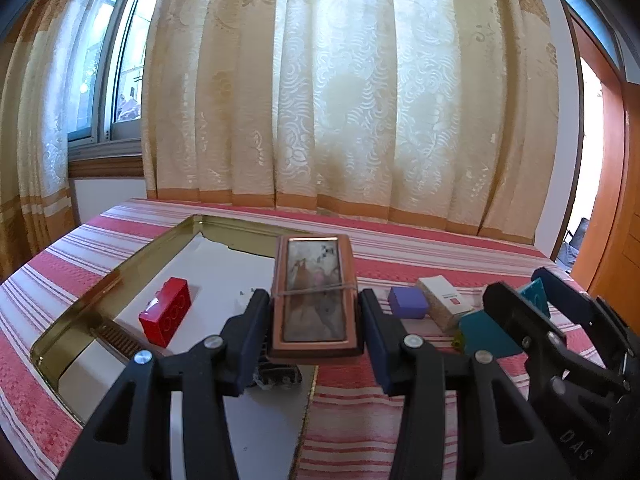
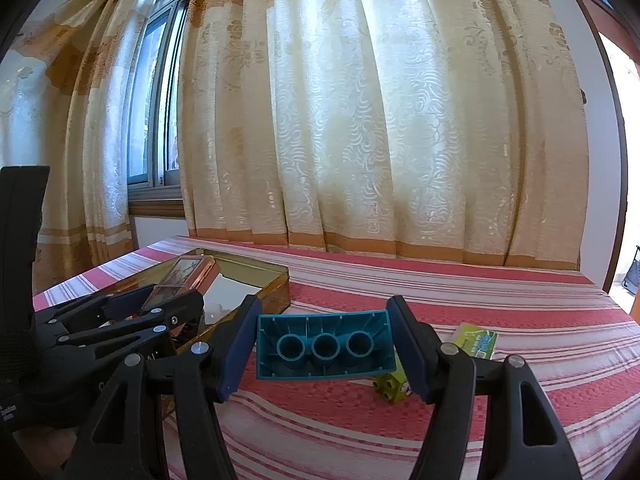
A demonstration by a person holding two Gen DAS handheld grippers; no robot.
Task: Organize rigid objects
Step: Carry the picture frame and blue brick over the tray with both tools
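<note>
With our left tongs (image 1: 316,320) clamped on the copper case (image 1: 314,292) above the gold tin (image 1: 120,268) and right tongs (image 2: 324,344) gripping the teal brick (image 2: 324,346), we should lower each gently inside.

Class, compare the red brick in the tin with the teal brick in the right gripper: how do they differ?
The red brick rests loose in the gold tin; the teal brick is held above the striped cloth by the right gripper. Red shows closed sides; teal shows its hollow, three-tube underside. Both are plastic building bricks.
</note>
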